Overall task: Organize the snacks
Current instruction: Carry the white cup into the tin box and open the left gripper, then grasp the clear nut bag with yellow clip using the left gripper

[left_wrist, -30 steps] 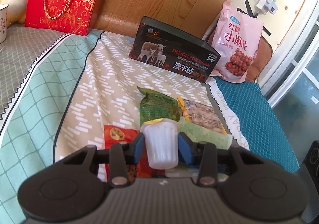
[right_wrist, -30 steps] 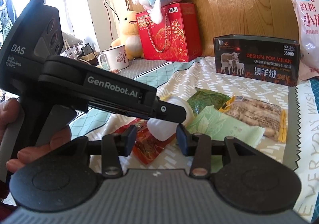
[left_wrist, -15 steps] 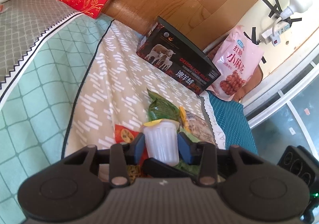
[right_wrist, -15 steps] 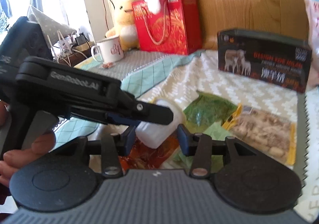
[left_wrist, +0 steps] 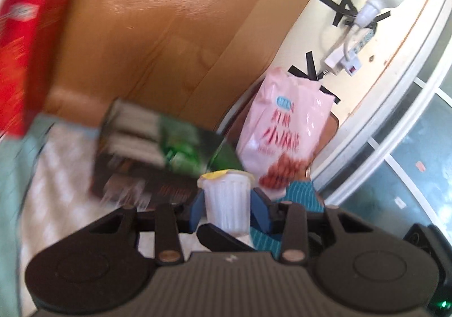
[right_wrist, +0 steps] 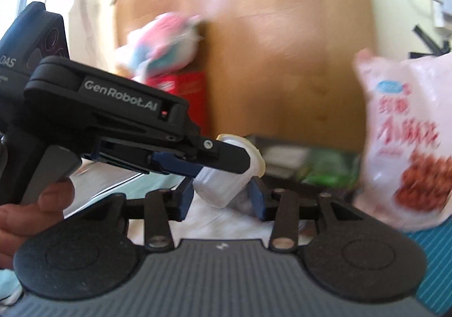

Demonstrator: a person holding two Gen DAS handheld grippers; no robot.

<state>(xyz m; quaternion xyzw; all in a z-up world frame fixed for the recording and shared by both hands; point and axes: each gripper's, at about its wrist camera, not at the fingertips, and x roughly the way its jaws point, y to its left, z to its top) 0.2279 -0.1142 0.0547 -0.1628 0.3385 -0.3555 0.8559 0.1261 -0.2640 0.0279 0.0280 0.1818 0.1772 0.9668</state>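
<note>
My left gripper (left_wrist: 226,204) is shut on a small white jelly cup (left_wrist: 227,201) with a yellow lid and holds it in the air. In the right wrist view the same cup (right_wrist: 226,180) sits in the left gripper just in front of my right gripper (right_wrist: 221,198), whose blue pads stand apart on either side of it. The right gripper is open. The open dark box (left_wrist: 152,159) lies beyond the cup, blurred, with green packets inside. A pink snack bag (left_wrist: 279,142) leans at the wall to the right; it also shows in the right wrist view (right_wrist: 409,147).
A wooden headboard (left_wrist: 158,34) backs the bed. A red gift bag (left_wrist: 17,57) stands at the left. A power strip with a plug (left_wrist: 350,51) hangs on the wall at the right. A plush toy (right_wrist: 163,40) sits on the red bag.
Both grippers have risen and swung toward the dark box and the pink bag. The cup stays in the left gripper. The snack packets on the bedspread have dropped out of view.
</note>
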